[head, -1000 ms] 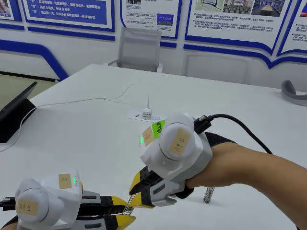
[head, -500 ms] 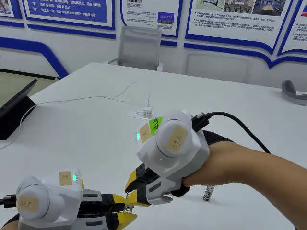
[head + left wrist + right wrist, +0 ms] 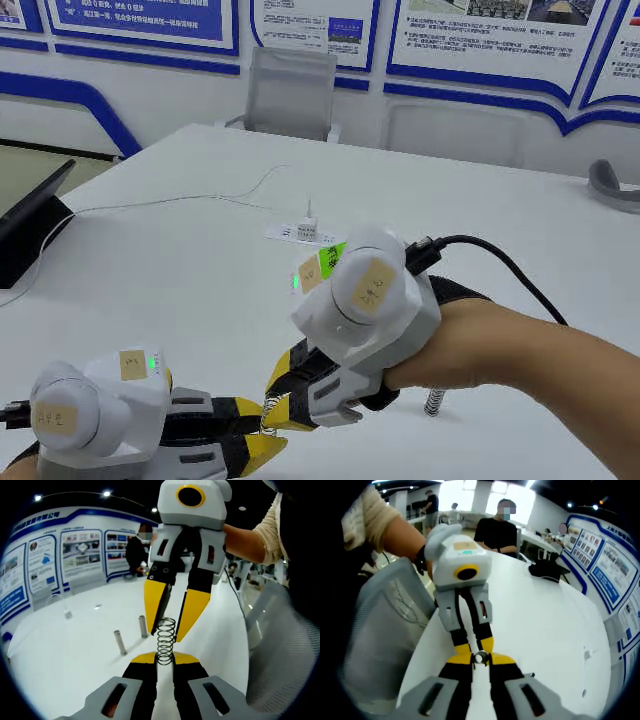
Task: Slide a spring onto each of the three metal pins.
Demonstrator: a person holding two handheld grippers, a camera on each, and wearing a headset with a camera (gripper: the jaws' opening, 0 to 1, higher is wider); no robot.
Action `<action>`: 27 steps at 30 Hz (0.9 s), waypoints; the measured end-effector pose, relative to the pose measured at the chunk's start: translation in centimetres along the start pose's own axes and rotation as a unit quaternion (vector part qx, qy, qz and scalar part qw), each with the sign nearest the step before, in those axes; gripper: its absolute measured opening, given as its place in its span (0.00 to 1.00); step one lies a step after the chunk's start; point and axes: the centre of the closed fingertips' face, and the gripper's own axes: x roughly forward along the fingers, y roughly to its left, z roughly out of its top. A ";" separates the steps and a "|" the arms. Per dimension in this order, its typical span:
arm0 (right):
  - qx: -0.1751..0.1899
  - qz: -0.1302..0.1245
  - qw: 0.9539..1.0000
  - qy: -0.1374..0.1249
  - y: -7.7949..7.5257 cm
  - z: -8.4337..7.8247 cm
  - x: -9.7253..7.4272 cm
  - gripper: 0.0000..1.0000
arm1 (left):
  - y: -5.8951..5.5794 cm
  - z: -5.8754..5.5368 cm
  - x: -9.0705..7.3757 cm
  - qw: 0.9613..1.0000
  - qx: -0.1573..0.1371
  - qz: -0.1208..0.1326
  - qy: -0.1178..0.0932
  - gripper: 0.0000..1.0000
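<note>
Spring (image 3: pixel 166 640): was clamped at its base by the nearly shut left gripper (image 3: pixel 165 659) and straddled at 12 o'clock by the right gripper (image 3: pixel 169 630) (narrow gap, grip unclear). Could have buckled or shot away under an uneven squeeze; sat well apart from the pin (image 3: pixel 120 642) at 10 o'clock.

From my headset I look forward and down on the white table (image 3: pixel 180 250), while the left gripper (image 3: pixel 165 659) and right gripper (image 3: pixel 481 659) cameras face each other at close range, all sharing the spring (image 3: pixel 165 640).
</note>
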 end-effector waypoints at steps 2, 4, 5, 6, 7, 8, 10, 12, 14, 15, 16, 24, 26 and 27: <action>0.005 0.001 1.000 -0.005 0.0 0.0 0.0 0.13 | -0.1 0.0 0.0 1.000 0.000 -0.001 -0.001 0.10; 0.009 0.000 1.000 -0.007 -0.1 0.0 0.0 0.13 | 0.0 0.0 0.0 1.000 0.000 0.001 0.000 0.10; 0.011 0.000 1.000 -0.008 -0.1 0.0 0.0 0.12 | 0.0 0.0 0.0 1.000 0.000 0.001 0.000 0.10; 0.014 0.001 1.000 -0.011 -0.1 0.0 0.1 0.12 | 0.0 0.0 0.1 1.000 0.000 0.000 0.000 0.11; 0.020 0.002 1.000 -0.013 -0.1 0.0 0.1 0.12 | -0.1 0.0 0.1 1.000 0.000 0.000 0.000 0.11; 0.023 0.002 1.000 -0.013 -0.1 0.0 0.1 0.12 | -0.1 -0.1 0.1 1.000 0.000 0.000 0.000 0.11; 0.028 0.002 1.000 -0.014 -0.2 0.0 0.1 0.12 | 0.0 -0.1 0.1 1.000 0.002 0.002 -0.001 0.11; 0.030 -0.001 0.999 -0.013 -0.3 0.0 0.0 0.12 | 0.2 0.0 0.1 1.000 0.004 0.007 -0.002 0.11; 0.032 -0.002 0.999 -0.014 -0.4 0.0 0.0 0.12 | 0.4 0.1 0.1 1.000 0.005 0.010 -0.004 0.11; 0.032 -0.004 0.999 -0.014 -0.5 0.0 -0.1 0.12 | 0.5 0.1 0.1 1.000 0.004 0.012 -0.005 0.12; 0.032 -0.005 0.999 -0.014 -0.6 0.1 -0.1 0.12 | 0.6 0.2 0.1 1.000 0.004 0.015 -0.005 0.12; 0.033 -0.009 0.999 -0.008 -0.9 -0.1 -0.2 0.12 | 1.0 -0.1 -0.1 1.000 -0.005 0.023 -0.006 0.23; 0.033 -0.010 0.999 -0.007 -1.0 -0.1 -0.3 0.12 | 1.1 -0.3 -0.1 1.000 -0.008 0.025 -0.005 0.27; 0.033 -0.010 0.999 -0.007 -1.0 -0.1 -0.4 0.12 | 1.2 -0.4 -0.1 1.000 -0.011 0.026 -0.004 0.28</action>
